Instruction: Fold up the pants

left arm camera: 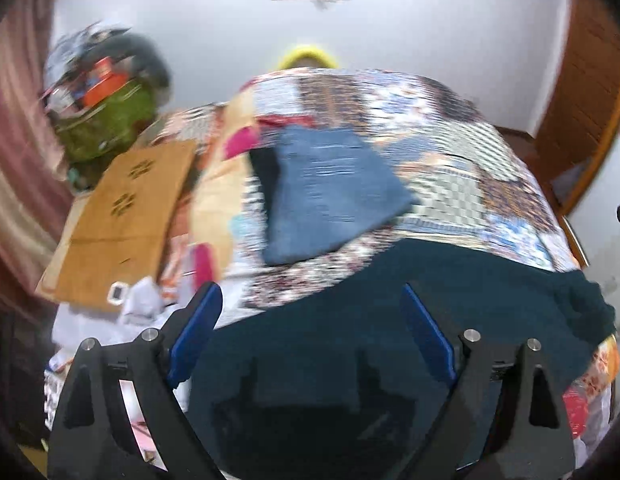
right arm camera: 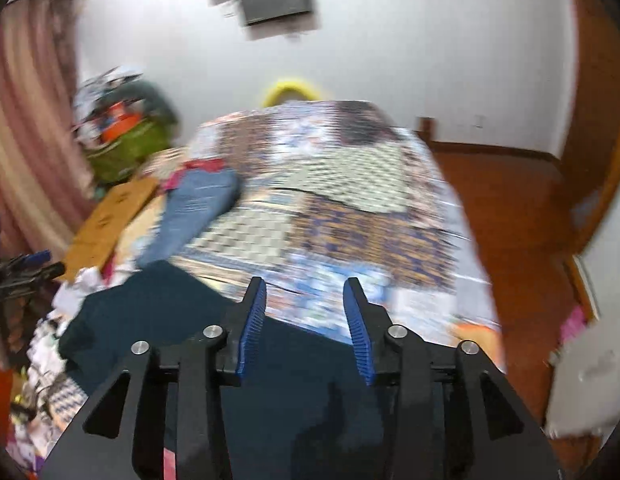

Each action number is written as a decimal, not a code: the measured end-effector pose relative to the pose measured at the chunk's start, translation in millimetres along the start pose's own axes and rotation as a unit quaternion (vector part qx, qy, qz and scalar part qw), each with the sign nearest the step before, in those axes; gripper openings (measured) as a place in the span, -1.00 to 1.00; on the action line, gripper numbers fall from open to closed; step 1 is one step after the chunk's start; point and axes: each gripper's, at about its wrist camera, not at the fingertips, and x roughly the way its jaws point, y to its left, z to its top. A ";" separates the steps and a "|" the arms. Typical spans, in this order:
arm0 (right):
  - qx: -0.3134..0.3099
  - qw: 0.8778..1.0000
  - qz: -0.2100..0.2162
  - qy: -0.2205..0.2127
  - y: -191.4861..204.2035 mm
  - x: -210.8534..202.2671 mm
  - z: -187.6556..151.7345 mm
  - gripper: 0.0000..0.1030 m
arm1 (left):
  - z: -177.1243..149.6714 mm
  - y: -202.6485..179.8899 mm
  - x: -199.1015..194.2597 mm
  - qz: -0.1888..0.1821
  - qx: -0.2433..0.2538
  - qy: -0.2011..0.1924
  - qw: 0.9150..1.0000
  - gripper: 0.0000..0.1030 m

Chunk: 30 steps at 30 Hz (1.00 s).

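Dark teal pants (left arm camera: 450, 280) on patterned bedspread (left arm camera: 450, 148), beneath both spread grippers

Left gripper (left arm camera: 312, 300): matte black angular frame with triangular cut-outs, round silver screw heads at the pivots, blue pads (left arm camera: 428, 332) lining the fingers. Right gripper (right arm camera: 305, 296): same black build, silver screws, blue ribbed pads (right arm camera: 253, 328).

A patchwork-patterned bedspread (left arm camera: 450, 152) covers the bed, with folded blue jeans (left arm camera: 334, 188) lying on it. Beside it, left, lies a flat cardboard box (left arm camera: 117, 224); behind that stands a green bag (left arm camera: 105, 128) heaped with clutter against a pink curtain (right arm camera: 25, 120)
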 end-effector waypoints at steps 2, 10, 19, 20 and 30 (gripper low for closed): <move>-0.016 1.000 0.019 0.012 22.0 21.7 6.8 -0.25 | -3.1 33.9 10.1 0.013 -0.020 0.009 1.000 0.79; -0.077 0.990 0.072 0.090 102.6 116.5 26.5 -0.24 | -44.1 123.9 91.2 0.025 -0.096 0.103 0.990 0.79; -0.127 0.971 0.095 0.180 153.0 210.9 26.6 -0.14 | -80.7 131.0 161.9 -0.023 -0.106 0.183 0.977 0.50; -0.125 0.969 0.098 0.191 154.4 219.4 25.7 -0.14 | -82.0 130.5 164.9 -0.035 -0.112 0.183 0.976 0.32; -0.126 0.954 0.133 0.235 169.7 253.6 8.9 -0.46 | -81.5 115.1 149.4 -0.039 -0.091 0.145 0.984 -0.34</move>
